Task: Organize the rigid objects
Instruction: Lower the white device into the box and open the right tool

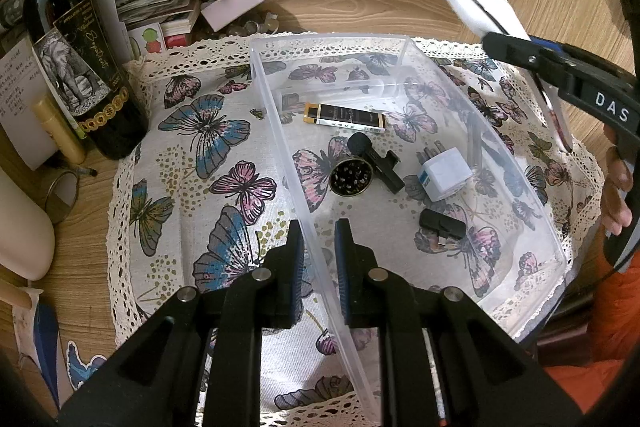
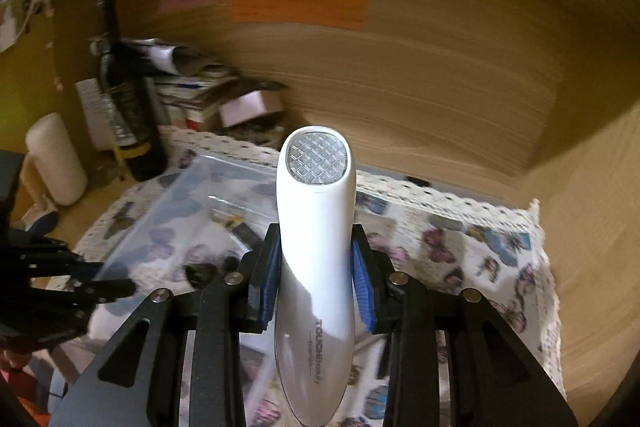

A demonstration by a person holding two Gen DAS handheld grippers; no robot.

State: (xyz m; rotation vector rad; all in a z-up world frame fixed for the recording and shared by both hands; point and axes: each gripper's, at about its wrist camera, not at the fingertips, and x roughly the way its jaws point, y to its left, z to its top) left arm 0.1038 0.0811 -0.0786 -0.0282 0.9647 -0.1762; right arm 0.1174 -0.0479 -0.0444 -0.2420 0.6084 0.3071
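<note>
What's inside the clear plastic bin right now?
In the clear bin: a black-and-gold lighter, round grinder, black clip mic, white plug adapter, small black dongle. Reflections hide its far corner.

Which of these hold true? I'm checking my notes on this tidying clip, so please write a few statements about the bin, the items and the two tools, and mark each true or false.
1. The right tool is clamped on a white handheld device. True.
2. The left tool straddles the near wall of the clear plastic bin. True.
3. The bin is empty. False: it holds a black and gold lighter, a round grinder, a white plug adapter and other small black items.
4. The dark wine bottle lies inside the bin. False: it stands outside it, at the edge of the butterfly cloth.
5. The white device rests on the cloth. False: it is held up in the air.
</note>
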